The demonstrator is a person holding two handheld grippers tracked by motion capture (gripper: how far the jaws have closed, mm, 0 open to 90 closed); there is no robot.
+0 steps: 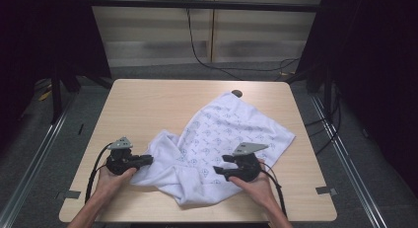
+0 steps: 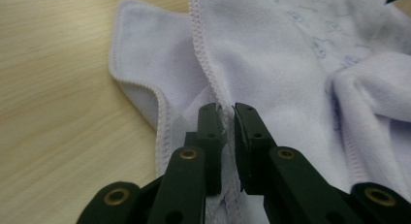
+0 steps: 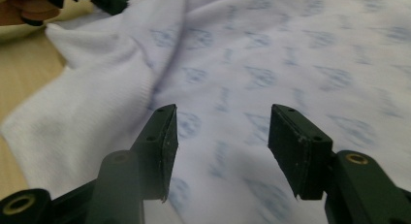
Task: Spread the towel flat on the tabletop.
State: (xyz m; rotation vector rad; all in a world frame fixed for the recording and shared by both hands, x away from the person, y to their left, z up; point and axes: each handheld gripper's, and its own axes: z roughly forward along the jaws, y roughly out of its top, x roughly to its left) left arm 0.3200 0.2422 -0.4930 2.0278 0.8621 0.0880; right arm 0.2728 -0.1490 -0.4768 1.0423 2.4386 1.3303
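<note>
Crumpled white cloth with a blue printed pattern (image 1: 222, 149) lies across the pale wooden table (image 1: 148, 104); left gripper (image 2: 228, 115) pinches its stitched hem; right gripper (image 3: 220, 132) hovers wide-jawed above it, gripping nothing.

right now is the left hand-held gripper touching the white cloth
Touching. The left gripper view shows the left hand-held gripper with its jaws pinched on the stitched hem of the white cloth, fabric squeezed between them.

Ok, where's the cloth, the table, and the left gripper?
cloth (image 1: 231, 124), high view, patterned middle.
table (image 1: 148, 104), high view, bare wood top.
left gripper (image 2: 228, 118), left gripper view, between its tips, shut on the hem.
</note>
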